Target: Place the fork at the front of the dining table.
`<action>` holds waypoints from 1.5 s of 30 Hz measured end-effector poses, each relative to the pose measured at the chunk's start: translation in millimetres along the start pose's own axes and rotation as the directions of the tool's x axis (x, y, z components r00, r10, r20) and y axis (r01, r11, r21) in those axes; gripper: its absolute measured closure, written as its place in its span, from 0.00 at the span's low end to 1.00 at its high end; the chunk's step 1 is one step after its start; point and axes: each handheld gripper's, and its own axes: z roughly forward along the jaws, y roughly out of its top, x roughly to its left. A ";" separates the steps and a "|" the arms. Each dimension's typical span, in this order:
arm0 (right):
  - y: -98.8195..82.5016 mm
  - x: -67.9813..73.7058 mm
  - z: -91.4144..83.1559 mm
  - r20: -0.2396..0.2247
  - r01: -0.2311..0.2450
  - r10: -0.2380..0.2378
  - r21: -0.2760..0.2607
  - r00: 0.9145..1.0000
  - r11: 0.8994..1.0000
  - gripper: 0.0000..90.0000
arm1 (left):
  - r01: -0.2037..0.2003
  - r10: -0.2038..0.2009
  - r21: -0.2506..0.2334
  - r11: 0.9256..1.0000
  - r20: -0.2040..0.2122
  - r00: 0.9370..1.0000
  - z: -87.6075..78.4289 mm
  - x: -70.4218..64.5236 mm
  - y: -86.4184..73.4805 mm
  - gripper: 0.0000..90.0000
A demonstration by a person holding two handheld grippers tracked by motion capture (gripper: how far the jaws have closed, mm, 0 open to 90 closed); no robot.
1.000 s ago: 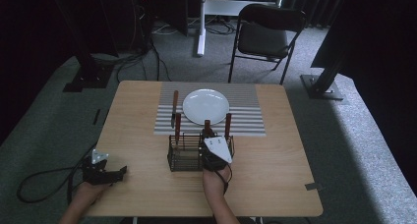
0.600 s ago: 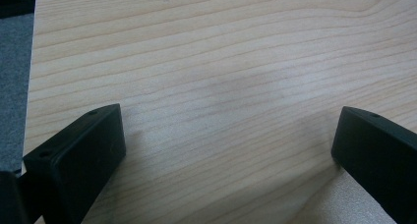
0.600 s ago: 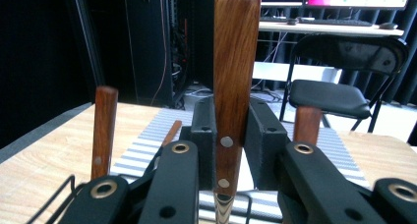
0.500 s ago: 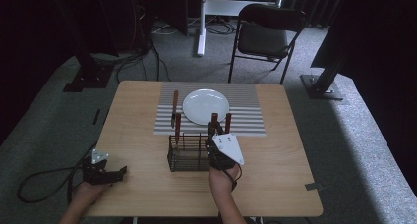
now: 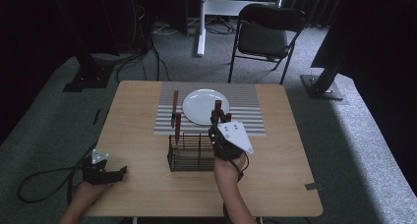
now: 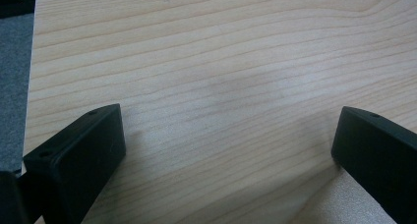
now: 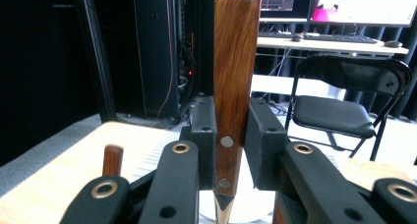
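My right gripper [image 5: 218,120] hovers over the right end of a black wire caddy [image 5: 191,153] and is shut on a wooden-handled utensil [image 5: 217,106] held upright. In the right gripper view the riveted handle [image 7: 236,62] stands pinched between the pads [image 7: 204,135], with its metal part running down out of sight. Another brown handle [image 5: 178,123] sticks up from the caddy's left end. At the table's front left corner my left gripper [image 5: 118,173] rests low and open, with bare wood [image 6: 221,86] between its jaws.
A white plate [image 5: 202,106] lies on a striped mat [image 5: 246,106] behind the caddy, with a wooden-handled knife [image 5: 174,106] left of it. A black folding chair [image 5: 265,32] stands beyond the table. A cable [image 5: 39,184] trails off the left gripper.
My right gripper has risen from the caddy and drifted slightly right, carrying the wooden-handled utensil upward. The left gripper has stayed at the front left corner.
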 end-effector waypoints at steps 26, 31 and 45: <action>45.1 -14.3 48.0 0.013 -0.024 0.024 -0.018 1.000 1.000 0.85 | 0.000 0.000 -0.001 1.000 0.000 1.000 0.0 0.0 0.0 0.00; 48.1 -19.1 61.6 0.023 -0.025 0.025 -0.008 0.999 1.000 0.85 | -0.001 0.001 -0.001 1.000 -0.001 1.000 0.0 0.0 0.0 0.00; 56.8 -51.0 97.2 0.069 -0.030 0.027 0.046 0.997 0.998 0.85 | -0.001 0.001 -0.001 1.000 -0.001 1.000 0.1 0.0 0.0 0.00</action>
